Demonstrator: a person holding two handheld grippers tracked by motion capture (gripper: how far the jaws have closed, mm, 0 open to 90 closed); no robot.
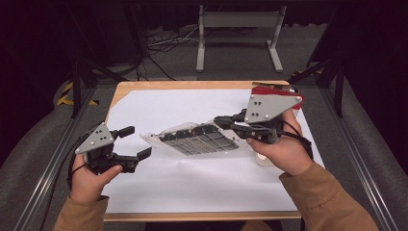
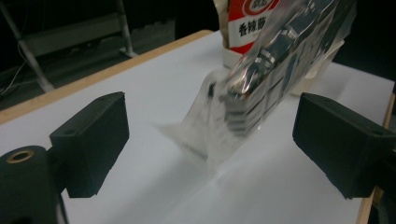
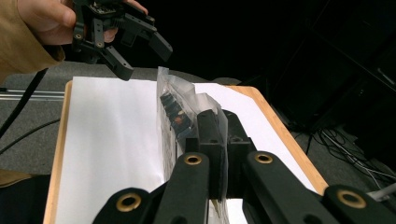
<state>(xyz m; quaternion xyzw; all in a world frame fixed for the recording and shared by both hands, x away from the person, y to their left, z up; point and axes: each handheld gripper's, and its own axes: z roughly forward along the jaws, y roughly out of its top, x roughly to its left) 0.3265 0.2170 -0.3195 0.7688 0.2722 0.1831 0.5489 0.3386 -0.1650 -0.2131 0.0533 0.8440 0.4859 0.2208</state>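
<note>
We count two grippers, one clear bag and one red-and-white packet. The right gripper has its jaws pinched on the right edge of the clear bag, which holds a dark gridded tray and hangs tilted over the middle of the table, its left end low near the paper. The left gripper sits at the near left with its jaws spread wide and nothing between them, just left of the bag. The packet stands at the far right corner, behind the right hand. One white sheet covers most of the wooden table. Beyond it we see grey carpet, loose cables and a grey metal stand in a dark room.
</note>
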